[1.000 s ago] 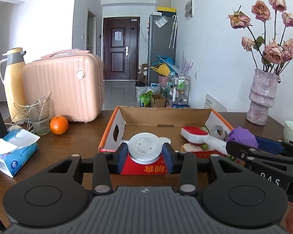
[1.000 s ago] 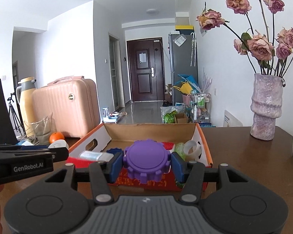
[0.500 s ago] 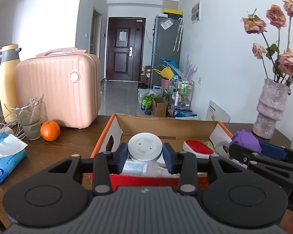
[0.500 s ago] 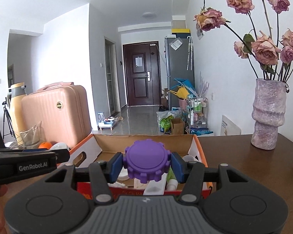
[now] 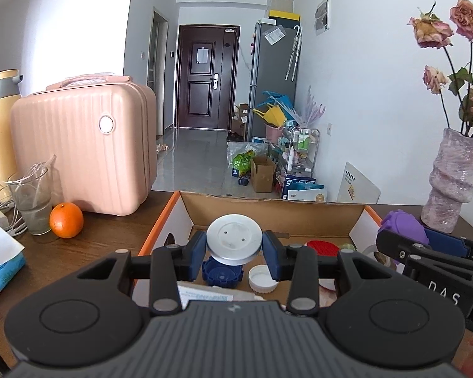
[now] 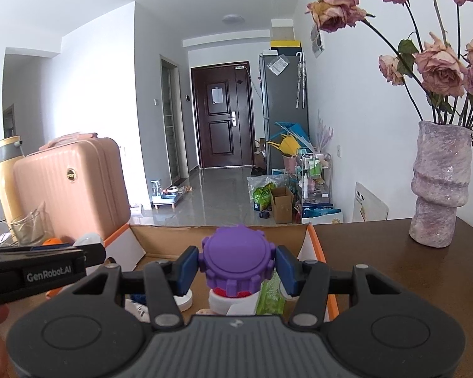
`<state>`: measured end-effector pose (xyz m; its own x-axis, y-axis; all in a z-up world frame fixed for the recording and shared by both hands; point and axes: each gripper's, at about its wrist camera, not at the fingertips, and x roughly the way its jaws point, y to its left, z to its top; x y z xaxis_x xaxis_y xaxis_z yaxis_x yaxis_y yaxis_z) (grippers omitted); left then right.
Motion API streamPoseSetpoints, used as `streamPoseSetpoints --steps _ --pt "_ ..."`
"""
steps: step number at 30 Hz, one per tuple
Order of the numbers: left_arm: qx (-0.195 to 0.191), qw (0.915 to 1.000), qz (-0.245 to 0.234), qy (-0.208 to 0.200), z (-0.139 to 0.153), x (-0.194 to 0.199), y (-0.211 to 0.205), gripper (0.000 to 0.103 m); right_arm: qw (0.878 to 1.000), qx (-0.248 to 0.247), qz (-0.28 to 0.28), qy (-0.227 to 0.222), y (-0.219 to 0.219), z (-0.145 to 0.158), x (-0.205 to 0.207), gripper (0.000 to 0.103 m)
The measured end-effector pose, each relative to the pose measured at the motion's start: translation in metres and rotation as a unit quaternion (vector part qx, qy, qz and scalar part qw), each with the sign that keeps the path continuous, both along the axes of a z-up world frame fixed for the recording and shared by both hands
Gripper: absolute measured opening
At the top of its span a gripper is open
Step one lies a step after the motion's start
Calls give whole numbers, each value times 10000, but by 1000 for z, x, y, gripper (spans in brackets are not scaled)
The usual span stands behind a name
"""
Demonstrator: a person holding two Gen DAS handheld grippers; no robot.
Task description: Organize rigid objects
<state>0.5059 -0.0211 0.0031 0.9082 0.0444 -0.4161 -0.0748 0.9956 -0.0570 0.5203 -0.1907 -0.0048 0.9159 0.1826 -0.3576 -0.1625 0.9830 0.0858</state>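
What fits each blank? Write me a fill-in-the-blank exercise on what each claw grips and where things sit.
1. The left claw grips a round ______ lid.
2. The right claw grips a ______ notched cap.
3. Both claws hang over the open cardboard ______, whose rim is orange.
4. An ______ sits on the table beside the glass.

Missing words: silver; purple; box; orange

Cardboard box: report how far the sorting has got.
Done: a blue cap and white cap lie in the cardboard box. In hand: left gripper holds a white disc, right gripper a purple cap, both above it. Left: release them.
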Motion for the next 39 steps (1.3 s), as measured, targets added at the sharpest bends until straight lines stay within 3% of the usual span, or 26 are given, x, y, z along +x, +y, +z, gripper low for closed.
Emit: streamPoseSetpoints --steps 15,16,17,18,19,20,21,22,26,33,39 --pt "143 9994 0 309 -18 51 2 43 9991 -207 32 369 1 -14 49 53" --pt "158 9993 7 335 -18 54 3 58 9989 -226 47 411 1 -15 51 53" --pt "169 9993 8 343 -19 56 4 66 9987 -247 50 432 1 -16 53 54" --pt "186 9994 22 304 -19 56 5 79 9986 -274 50 445 1 -17 54 62" --pt "215 9994 50 272 -18 55 6 87 9985 -300 20 448 1 -18 54 69" --pt "226 9994 71 247 -17 55 8 96 9985 -319 -18 435 0 -18 54 83" --pt "210 9995 106 213 -16 55 10 101 9986 -319 -67 407 -1 -18 53 91" --pt "195 9995 153 171 -15 54 13 103 9987 -293 -106 394 -1 -18 53 92" --pt "148 9994 244 177 -13 53 19 103 9989 -168 -232 360 -7 -16 49 103" --pt "209 9994 265 82 -6 44 22 103 9991 -184 -279 261 -8 -9 39 103" --pt "225 9994 241 -120 3 14 25 103 9994 -158 -273 118 -9 0 14 103"
